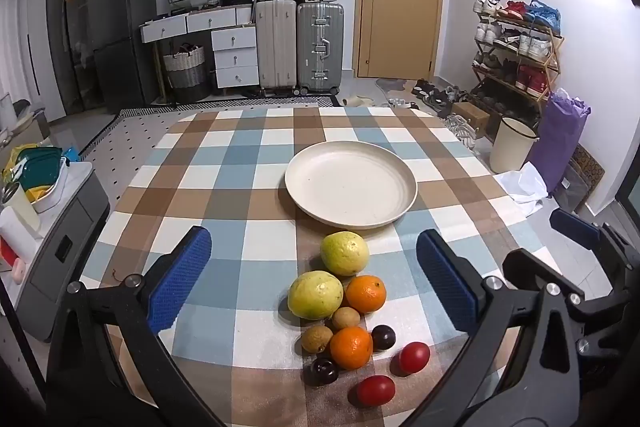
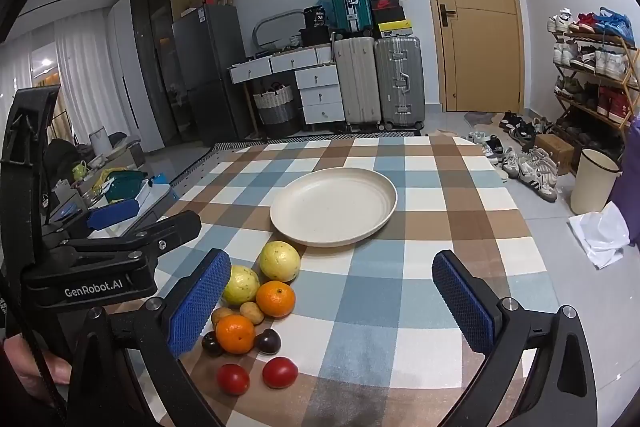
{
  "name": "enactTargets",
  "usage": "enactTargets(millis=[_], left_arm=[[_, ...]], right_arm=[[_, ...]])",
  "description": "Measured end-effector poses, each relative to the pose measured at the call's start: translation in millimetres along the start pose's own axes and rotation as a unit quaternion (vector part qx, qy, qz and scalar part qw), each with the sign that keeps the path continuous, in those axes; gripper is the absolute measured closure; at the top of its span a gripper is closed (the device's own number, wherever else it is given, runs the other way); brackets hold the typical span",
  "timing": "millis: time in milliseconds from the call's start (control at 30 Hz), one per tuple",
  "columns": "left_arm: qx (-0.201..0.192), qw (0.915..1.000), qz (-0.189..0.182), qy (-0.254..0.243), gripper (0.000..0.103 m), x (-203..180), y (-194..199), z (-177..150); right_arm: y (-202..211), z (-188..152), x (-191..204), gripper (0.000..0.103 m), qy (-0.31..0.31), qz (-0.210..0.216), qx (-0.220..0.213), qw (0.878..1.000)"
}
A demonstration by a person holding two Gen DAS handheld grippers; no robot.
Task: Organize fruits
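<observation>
Left wrist view: left gripper [image 1: 314,283] held above the checked blue, brown and white tablecloth [image 1: 224,163], jaws spread wide, nothing between the blue pads. Directly ahead, a tight cluster of fruit on the near part of the table: two yellow-green guavas [image 1: 345,253], two oranges [image 1: 366,293], two small brown round fruits [image 1: 346,317], two dark plums [image 1: 383,337], two red tomatoes [image 1: 415,357]. Beyond the cluster, just past the far guava, the round cream plate [image 1: 352,153], bare. Right gripper visible at the right edge, apart from the fruit.

Right wrist view: right gripper [image 2: 332,303] likewise wide, holding nothing, aimed at bare cloth right of the cluster, the fruit lying beside its left pad [image 2: 200,303].

Likely trouble, as a judgement: fruits touching one another, so a pad pushed between them could have nudged neighbours and sent round pieces rolling toward the near table edge, the tomatoes nearest it. Soft tomatoes and plums at risk of bruising under a hard squeeze. Both grippers close together, so a clash possible if both reached in at once.
</observation>
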State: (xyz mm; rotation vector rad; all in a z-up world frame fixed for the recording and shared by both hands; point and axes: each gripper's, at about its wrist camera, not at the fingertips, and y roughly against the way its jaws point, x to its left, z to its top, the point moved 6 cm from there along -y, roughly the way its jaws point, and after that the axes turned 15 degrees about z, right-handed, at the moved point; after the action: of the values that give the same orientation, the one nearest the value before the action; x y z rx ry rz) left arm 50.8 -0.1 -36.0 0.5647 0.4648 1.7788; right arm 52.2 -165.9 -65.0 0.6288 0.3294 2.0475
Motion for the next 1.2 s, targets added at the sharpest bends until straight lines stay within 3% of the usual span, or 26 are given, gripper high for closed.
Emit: enactTargets(millis=[467,1200], left_arm=[[-0.023,0.9997,-0.001,0.005,0.001,1,13,-5],[-0.012,0.9998,-0.013,0.01,0.001,0,9,-4]], right_arm=[[-2,0,-2,0.0,-0.002,0.004,-0.007,1.0],[7,2,6,0.0,-0.004,0.006,-0.006,1.0]])
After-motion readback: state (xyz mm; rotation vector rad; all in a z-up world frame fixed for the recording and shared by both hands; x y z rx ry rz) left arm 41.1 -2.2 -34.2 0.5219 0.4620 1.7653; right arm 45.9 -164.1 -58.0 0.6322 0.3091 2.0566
